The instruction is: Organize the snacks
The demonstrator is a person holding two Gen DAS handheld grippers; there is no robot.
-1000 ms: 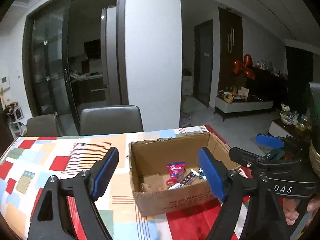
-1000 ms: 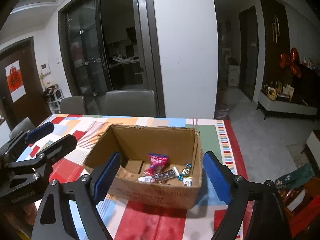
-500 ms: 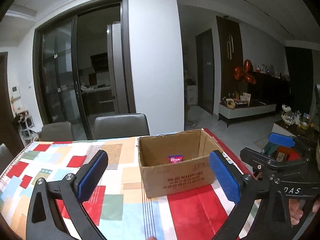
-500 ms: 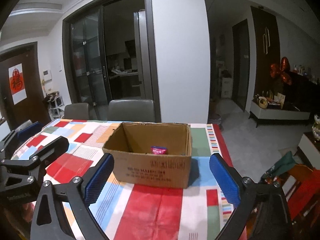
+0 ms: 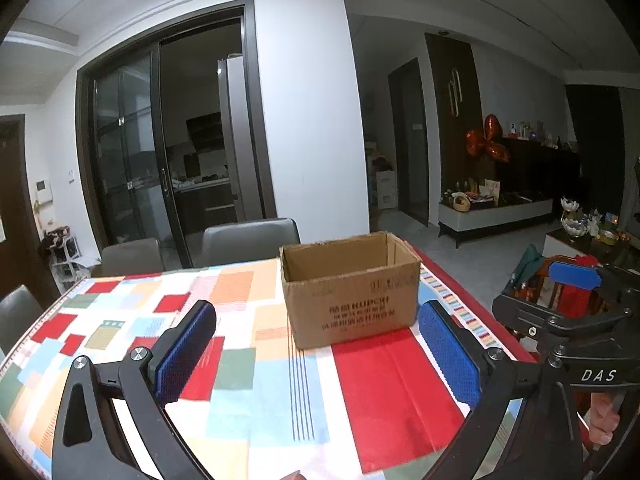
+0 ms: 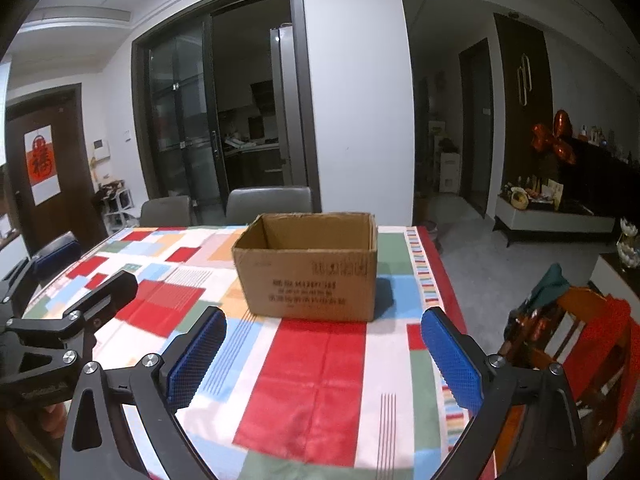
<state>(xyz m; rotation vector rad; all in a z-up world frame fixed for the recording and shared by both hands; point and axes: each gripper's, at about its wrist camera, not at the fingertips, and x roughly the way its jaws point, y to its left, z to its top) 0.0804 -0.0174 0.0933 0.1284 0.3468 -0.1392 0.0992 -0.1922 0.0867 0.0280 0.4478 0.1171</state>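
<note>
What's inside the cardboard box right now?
Only the bare inner walls of the cardboard box show in both views; its near wall hides the floor, so any contents there cannot be seen.

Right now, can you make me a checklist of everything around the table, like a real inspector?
Surface: patchwork tablecloth covers the table.
Job's things: open cardboard box stands upright on the cloth; its inside is hidden from this low angle, no snacks seen.
Clutter: nothing seen on the cloth besides the box.
Grippers: left gripper and right gripper both have jaws wide apart, holding nothing, short of the box.
Cables: nothing seen.
Surroundings: grey chairs behind the table, glass sliding doors, red balloons.
</note>
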